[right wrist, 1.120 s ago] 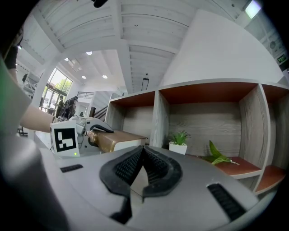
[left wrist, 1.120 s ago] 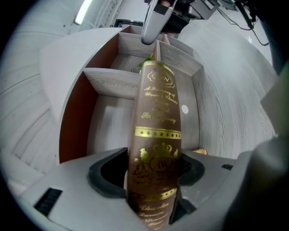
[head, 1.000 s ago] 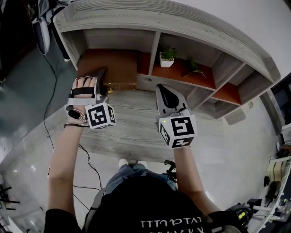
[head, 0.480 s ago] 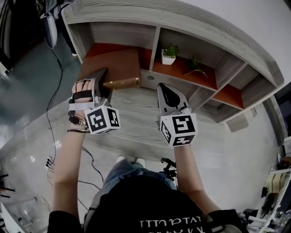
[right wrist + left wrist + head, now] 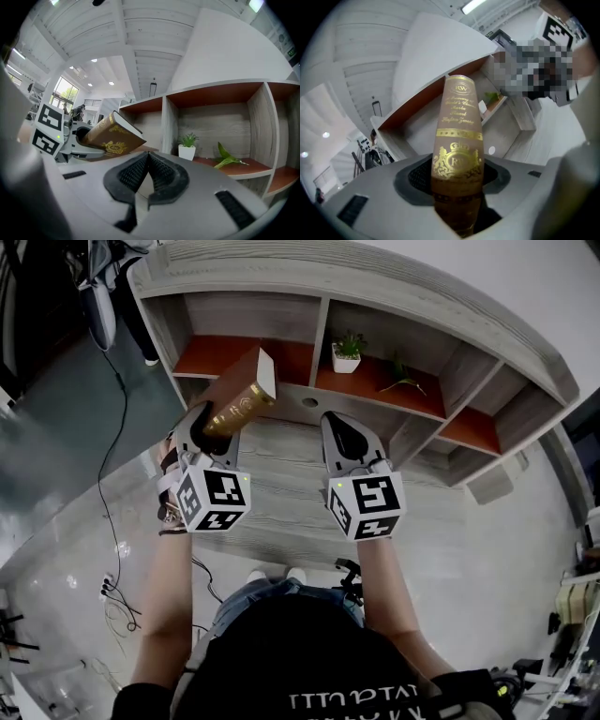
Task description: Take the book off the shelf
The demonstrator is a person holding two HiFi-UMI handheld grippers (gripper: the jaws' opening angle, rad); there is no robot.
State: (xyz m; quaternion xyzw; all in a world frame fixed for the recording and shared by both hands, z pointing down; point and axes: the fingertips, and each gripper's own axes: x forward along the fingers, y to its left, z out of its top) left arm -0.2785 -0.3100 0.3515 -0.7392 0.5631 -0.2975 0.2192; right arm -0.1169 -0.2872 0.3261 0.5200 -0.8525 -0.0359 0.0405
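Observation:
A brown book (image 5: pixel 239 395) with gold print is out of the shelf, tilted up on its edge in front of the left compartment. My left gripper (image 5: pixel 208 425) is shut on its spine end; in the left gripper view the book (image 5: pixel 457 136) stands straight up from between the pads of that gripper (image 5: pixel 457 183). My right gripper (image 5: pixel 345 442) hovers beside it in front of the middle compartment, shut with nothing in it. From the right gripper view the book (image 5: pixel 112 136) shows at the left, held by the left gripper (image 5: pixel 70 138), while the right gripper's (image 5: pixel 149 171) pads meet.
The grey wooden shelf (image 5: pixel 319 324) has red-brown compartment floors. A small potted plant (image 5: pixel 347 357) and a green sprig (image 5: pixel 403 379) sit in the middle compartment. A black cable (image 5: pixel 108 474) runs across the glossy floor at the left.
The book lay flat in the left compartment; now it is pulled out and rolled onto its edge. My left gripper rolled with it and drew back. The right gripper stayed put.

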